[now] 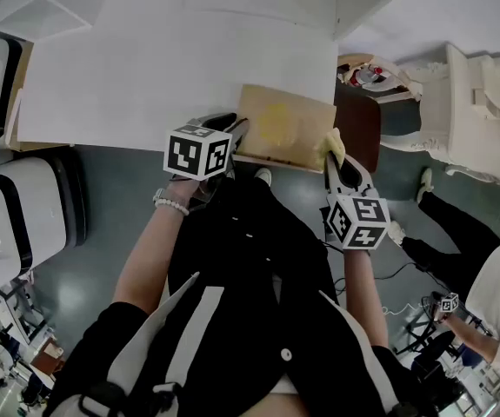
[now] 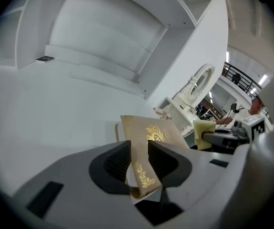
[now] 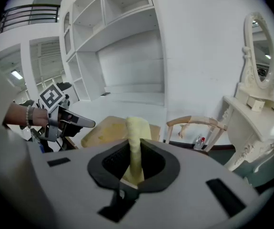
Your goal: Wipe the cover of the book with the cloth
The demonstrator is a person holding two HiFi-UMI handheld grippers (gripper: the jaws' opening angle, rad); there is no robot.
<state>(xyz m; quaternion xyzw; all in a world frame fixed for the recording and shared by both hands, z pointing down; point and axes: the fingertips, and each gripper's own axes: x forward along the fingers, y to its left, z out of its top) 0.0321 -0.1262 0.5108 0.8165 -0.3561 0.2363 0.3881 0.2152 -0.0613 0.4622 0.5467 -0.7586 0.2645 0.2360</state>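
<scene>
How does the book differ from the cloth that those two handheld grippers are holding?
The book is stiff, flat and tan, with gold ornament on its cover; the cloth is soft, plain pale yellow and bunched up. The book is clearly the larger of the two. The book is pinched by an edge in the left gripper, the cloth in the right gripper. What they share: each is clamped between a gripper's jaws.

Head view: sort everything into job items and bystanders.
Job: book, held by left gripper; cloth, held by right gripper.
Lying about: white table, wooden chair, dressing table.
</scene>
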